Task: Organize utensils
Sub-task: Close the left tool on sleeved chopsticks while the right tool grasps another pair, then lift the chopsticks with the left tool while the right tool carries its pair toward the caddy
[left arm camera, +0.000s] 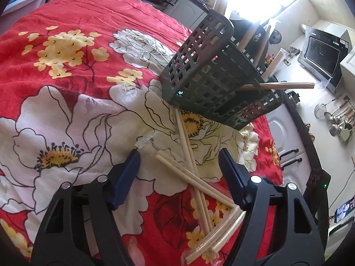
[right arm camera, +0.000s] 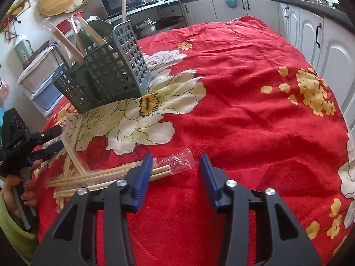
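Left gripper (left arm camera: 179, 155) spread wide, nothing between its blue pads, hovering low over a loose heap of pale wooden chopsticks (left arm camera: 199, 186) lying crossed on the red floral cloth (left arm camera: 88, 17) covering the tabletop. Some sticks wrapped in clear plastic, nearest the gripper body and toward its right finger. One long stick reaching forward from the heap, its far end touching the base of the dark slotted utensil caddy (left arm camera: 210, 75). Caddy ahead and slightly right of the left gripper, tilted in this view, with several wooden sticks (left arm camera: 279, 86) standing in it and leaning out over its rim. Open cloth to the left and far ahead; tabletop edge dropping away close on the right, just past the caddy, with white cabinet doors below.

Right gripper (right arm camera: 176, 164) also held wide apart, empty, low above the cloth. Ends of the same chopsticks (right arm camera: 111, 175) and a clear plastic wrapper (right arm camera: 179, 159) just beside and behind its left finger, running off leftward. Caddy (right arm camera: 106, 75) well ahead and left, near the tabletop's left edge. Left gripper (right arm camera: 52, 139) visible far left over the sticks, a hand (right arm camera: 26, 190) with painted nails around its handle. Broad bare red cloth straight ahead and right of the right gripper, ending at white cabinets along the right edge.
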Demonstrator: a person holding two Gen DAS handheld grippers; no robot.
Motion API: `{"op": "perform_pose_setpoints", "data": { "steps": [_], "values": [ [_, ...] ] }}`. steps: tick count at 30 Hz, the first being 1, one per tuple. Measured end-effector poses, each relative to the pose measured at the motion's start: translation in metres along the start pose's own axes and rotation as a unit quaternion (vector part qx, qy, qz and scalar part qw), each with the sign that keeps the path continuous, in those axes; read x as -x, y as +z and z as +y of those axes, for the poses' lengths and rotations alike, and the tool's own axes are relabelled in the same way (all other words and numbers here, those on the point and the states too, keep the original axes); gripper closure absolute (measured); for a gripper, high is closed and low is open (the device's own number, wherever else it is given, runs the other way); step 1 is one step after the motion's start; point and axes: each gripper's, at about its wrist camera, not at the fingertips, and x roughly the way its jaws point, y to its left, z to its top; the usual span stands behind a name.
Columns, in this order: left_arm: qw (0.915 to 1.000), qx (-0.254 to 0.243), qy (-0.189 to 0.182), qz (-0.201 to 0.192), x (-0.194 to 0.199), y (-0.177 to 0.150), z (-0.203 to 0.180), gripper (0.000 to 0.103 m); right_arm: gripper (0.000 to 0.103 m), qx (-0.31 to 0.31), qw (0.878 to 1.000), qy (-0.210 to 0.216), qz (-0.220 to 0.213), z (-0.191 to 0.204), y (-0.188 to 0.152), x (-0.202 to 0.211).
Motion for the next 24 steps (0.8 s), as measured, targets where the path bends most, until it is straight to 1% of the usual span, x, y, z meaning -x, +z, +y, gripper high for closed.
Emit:
{"op": "perform_pose_setpoints", "data": {
  "steps": [1, 6, 8, 10, 14, 17, 22, 24],
  "values": [
    [1.0000, 0.001, 0.000, -0.001, -0.001, 0.000, 0.000, 0.040, 0.071, -0.002, 1.000, 0.002, 0.001, -0.001, 0.000, 0.000],
    [1.0000, 0.002, 0.002, -0.003, -0.001, 0.003, 0.003, 0.043, 0.083, -0.004, 1.000, 0.002, 0.002, -0.001, -0.002, -0.002],
    [1.0000, 0.003, 0.004, -0.004, -0.002, 0.003, 0.003, 0.046, 0.088, -0.004, 1.000, 0.001, 0.002, -0.002, -0.002, -0.002],
    [1.0000, 0.003, 0.006, -0.004, -0.002, 0.004, 0.004, 0.049, 0.096, -0.001, 1.000, -0.003, 0.002, -0.001, -0.003, -0.002],
    [0.9999, 0.004, 0.009, -0.004, -0.002, 0.004, 0.006, 0.053, 0.099, 0.002, 1.000, -0.001, 0.002, -0.001, -0.005, -0.001],
    [0.9998, 0.007, 0.017, -0.004, -0.002, 0.004, 0.009, 0.069, 0.100, 0.004, 1.000, -0.005, 0.000, -0.001, -0.005, 0.001],
    [0.9997, 0.021, 0.015, -0.003, -0.001, 0.005, 0.017, 0.084, 0.101, 0.009, 1.000, -0.005, -0.009, 0.003, -0.004, 0.008],
    [0.9996, 0.024, 0.011, -0.002, 0.000, 0.006, 0.019, 0.087, 0.101, 0.013, 1.000, -0.005, -0.015, 0.006, -0.003, 0.012]
  ]
}}
